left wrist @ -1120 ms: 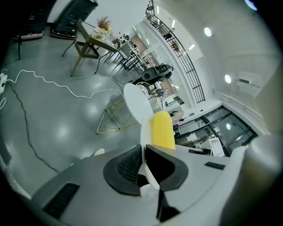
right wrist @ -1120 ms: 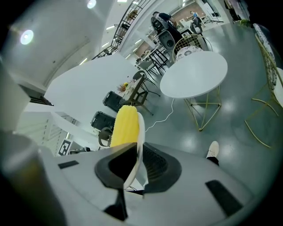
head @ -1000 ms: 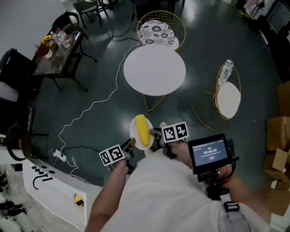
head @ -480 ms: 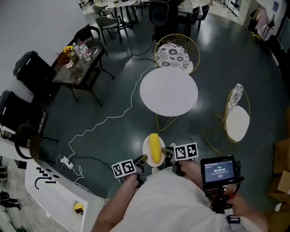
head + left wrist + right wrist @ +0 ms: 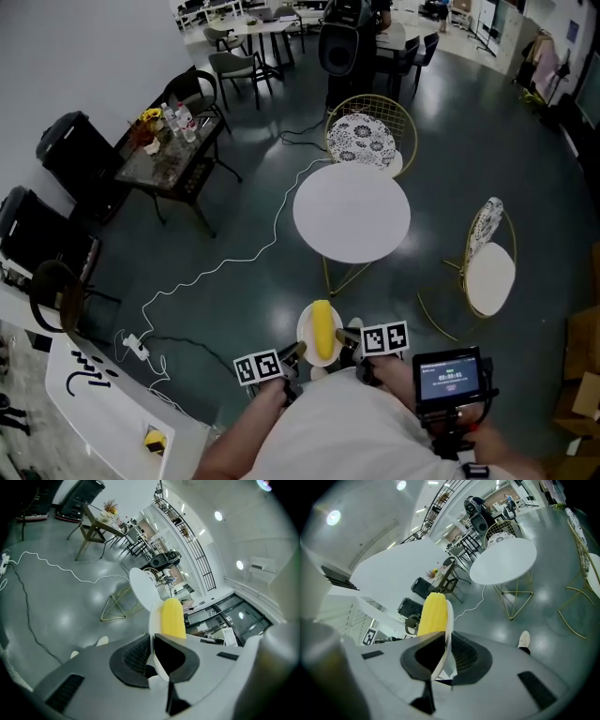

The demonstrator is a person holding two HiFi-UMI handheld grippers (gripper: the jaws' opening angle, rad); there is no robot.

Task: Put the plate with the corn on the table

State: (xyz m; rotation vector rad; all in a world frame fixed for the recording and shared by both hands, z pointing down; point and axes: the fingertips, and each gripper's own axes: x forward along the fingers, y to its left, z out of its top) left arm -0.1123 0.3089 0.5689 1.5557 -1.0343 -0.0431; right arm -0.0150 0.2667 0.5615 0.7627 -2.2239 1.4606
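A white plate (image 5: 306, 330) with a yellow corn cob (image 5: 323, 330) on it is held in the air between both grippers, above the dark floor. My left gripper (image 5: 292, 354) is shut on the plate's left rim (image 5: 153, 620). My right gripper (image 5: 345, 337) is shut on its right rim (image 5: 448, 620). The corn (image 5: 172, 618) (image 5: 432, 615) lies along the plate. The round white table (image 5: 352, 212) stands ahead, apart from the plate, and its top shows nothing on it (image 5: 502, 560) (image 5: 142, 588).
A gold wire chair with a patterned cushion (image 5: 367, 133) stands behind the table, another chair (image 5: 489, 262) to its right. A white cable (image 5: 216, 265) runs across the floor on the left. A glass side table (image 5: 167, 150) with small items stands at the far left.
The view has drifted forward and the table sits slightly lower and nearer the frame's middle. The plate stays clamped between both grippers in the same way.
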